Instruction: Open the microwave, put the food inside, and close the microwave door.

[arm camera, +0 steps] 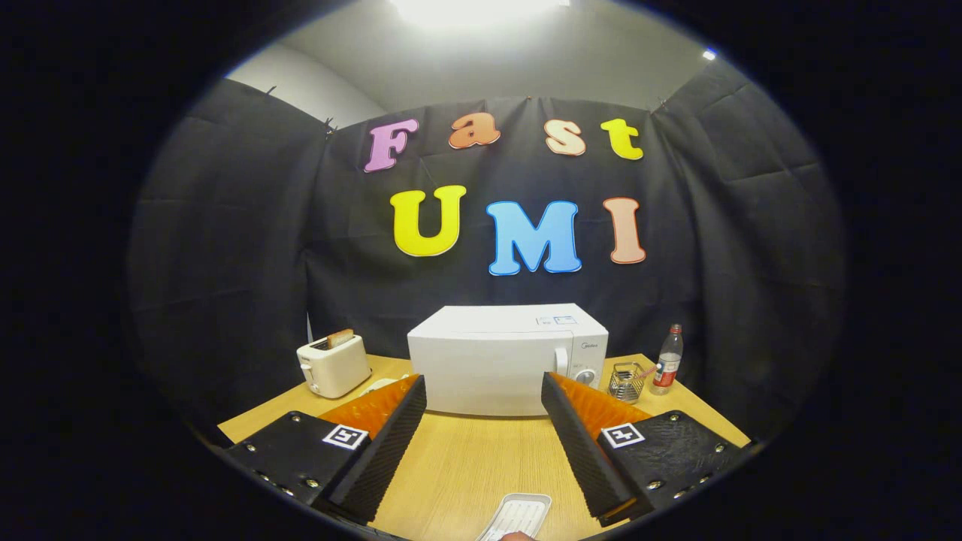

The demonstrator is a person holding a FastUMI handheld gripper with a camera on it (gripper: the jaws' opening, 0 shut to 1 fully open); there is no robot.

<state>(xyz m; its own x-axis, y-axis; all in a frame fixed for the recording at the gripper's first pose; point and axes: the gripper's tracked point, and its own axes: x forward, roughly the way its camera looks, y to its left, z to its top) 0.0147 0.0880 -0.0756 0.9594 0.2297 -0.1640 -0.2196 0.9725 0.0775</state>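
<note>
Gripper view: tool (pixel 483 406) spread wide, nothing pinched between fingers, held above wooden table (pixel 466 458). Small white ridged tray (pixel 517 515) low between fingers, close in, cut off at near end; something small and brownish at its near edge, too little visible to name. White microwave (pixel 508 359) straight ahead beyond fingertips, door closed, handle and round knob toward its right side; lower front corners partly hidden behind fingertips. Cream toaster (pixel 334 366) left of microwave, slice of toast poking from slot. Something pale behind left finger, mostly hidden, not identifiable. Wire basket (pixel 626 382) just right of microwave, contents hard to make out; clear bottle (pixel 667 360) with red cap beside basket, farther right.
</note>
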